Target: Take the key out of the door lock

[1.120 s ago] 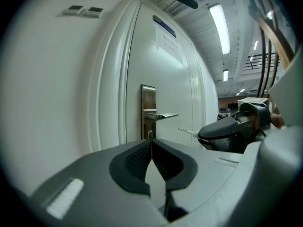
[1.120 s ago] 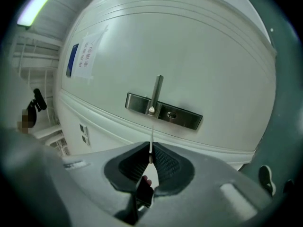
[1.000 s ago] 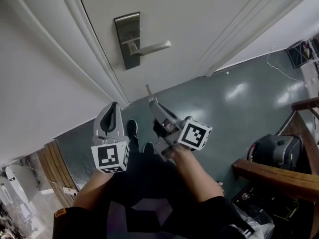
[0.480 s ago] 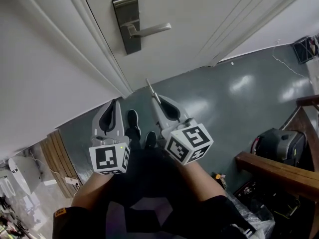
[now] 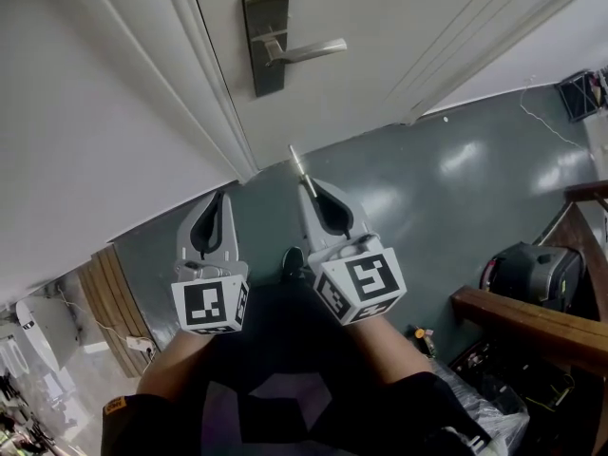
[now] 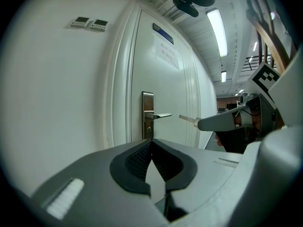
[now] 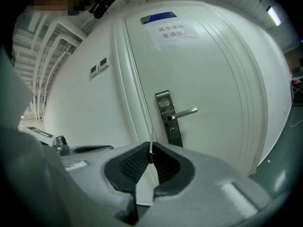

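Key (image 5: 301, 164) clamped in right gripper (image 5: 310, 186) jaws, clear of the white door (image 5: 399, 27), above glossy grey-green floor (image 5: 446, 198); left gripper (image 5: 217, 199) jaws clenched, empty.

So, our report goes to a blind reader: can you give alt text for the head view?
The right gripper holds the key in its jaws, clear of the door lock plate. The left gripper hangs beside it, jaws shut, empty.

Open floor (image 5: 427, 188) lies before the door (image 5: 399, 27); its lever handle (image 5: 309, 51) juts out, and a wooden rail (image 5: 532, 326) bounds the right.
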### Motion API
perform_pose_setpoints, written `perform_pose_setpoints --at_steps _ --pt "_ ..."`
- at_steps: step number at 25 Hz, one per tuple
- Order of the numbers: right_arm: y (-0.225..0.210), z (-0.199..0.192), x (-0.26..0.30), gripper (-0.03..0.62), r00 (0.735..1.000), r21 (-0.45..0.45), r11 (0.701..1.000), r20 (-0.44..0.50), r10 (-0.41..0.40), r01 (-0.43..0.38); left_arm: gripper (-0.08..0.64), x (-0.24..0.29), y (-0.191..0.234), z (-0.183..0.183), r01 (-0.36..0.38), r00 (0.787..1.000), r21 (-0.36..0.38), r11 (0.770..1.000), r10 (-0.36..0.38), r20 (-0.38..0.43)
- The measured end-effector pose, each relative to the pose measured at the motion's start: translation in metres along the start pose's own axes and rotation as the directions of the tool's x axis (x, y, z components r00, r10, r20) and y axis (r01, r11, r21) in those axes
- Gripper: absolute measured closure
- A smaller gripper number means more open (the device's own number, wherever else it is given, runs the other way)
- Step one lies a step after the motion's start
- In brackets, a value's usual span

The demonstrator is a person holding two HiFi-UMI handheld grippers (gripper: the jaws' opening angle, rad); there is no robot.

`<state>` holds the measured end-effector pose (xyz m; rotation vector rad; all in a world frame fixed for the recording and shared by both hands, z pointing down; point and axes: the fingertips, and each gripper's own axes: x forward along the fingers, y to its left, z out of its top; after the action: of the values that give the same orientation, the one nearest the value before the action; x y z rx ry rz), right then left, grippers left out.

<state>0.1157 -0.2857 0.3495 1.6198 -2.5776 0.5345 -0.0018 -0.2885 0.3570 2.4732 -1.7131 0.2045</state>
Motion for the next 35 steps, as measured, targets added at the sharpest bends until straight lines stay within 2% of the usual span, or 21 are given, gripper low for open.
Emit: perform_pose_setpoints --at_steps 6,12,17,25,35 --pt "0.034 -0.007 -0.006 0.577 0.997 -0.010 0.997 0.016 -0.073 0.073 0.541 -0.030 0.022 0.012 0.049 0.998 0.023 0.999 -0.050 0.032" --pt "0.070 -0.025 -0.019 0.577 0.990 -0.023 0.990 0.010 -0.138 0.138 0.541 -0.062 0.040 0.001 0.110 0.993 0.014 0.994 -0.111 0.050" --pt "0.095 -0.037 -0.045 0.577 0.975 -0.026 0.975 0.018 -0.222 0.223 0.541 -0.094 0.044 -0.004 0.179 0.981 0.020 0.984 -0.180 0.068" --pt "0.138 -0.073 -0.087 0.577 0.943 0.012 0.943 -0.001 -0.332 0.332 0.541 -0.142 0.046 -0.032 0.276 0.961 0.000 0.961 -0.276 0.021" --pt "0.156 -0.090 -0.141 0.577 0.928 0.006 0.928 -0.016 -0.372 0.372 0.541 -0.183 0.019 -0.047 0.318 0.948 -0.006 0.948 -0.318 -0.002"
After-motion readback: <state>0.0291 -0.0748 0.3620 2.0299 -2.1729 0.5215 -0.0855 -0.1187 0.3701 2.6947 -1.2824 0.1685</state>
